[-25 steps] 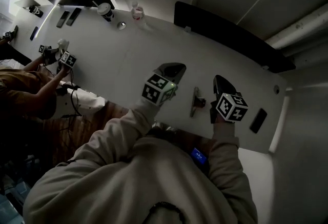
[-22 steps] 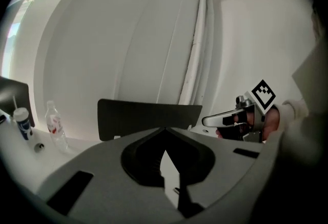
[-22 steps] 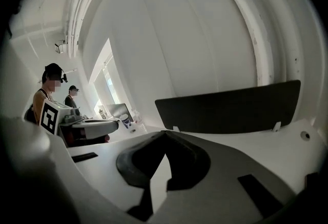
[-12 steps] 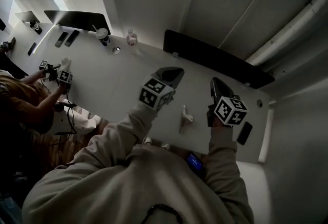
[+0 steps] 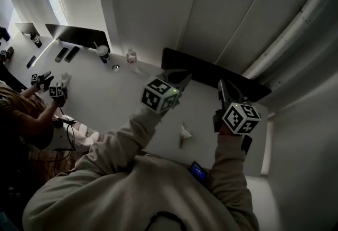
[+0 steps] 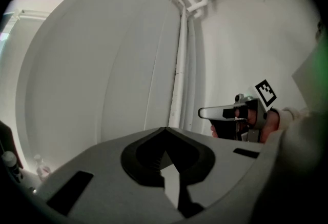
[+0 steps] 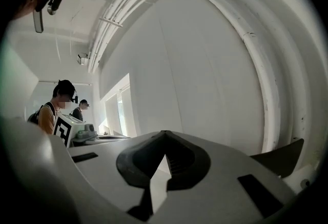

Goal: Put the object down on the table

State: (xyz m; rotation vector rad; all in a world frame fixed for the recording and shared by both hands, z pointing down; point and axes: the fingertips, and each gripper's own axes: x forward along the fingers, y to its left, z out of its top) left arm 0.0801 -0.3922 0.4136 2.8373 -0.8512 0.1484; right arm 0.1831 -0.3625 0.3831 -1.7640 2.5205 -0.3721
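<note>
The object (image 5: 184,134) lies on the tabletop (image 5: 121,90) near its near edge, between our arms, with nothing touching it. Our left gripper (image 5: 178,77) and right gripper (image 5: 222,89) hover above, jaws together and empty. We judge the put-down done, with nothing left.

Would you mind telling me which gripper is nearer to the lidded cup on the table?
Left. In the head view the left gripper is held up to the right of the cup; the right gripper is further right, beyond the left one.
</note>
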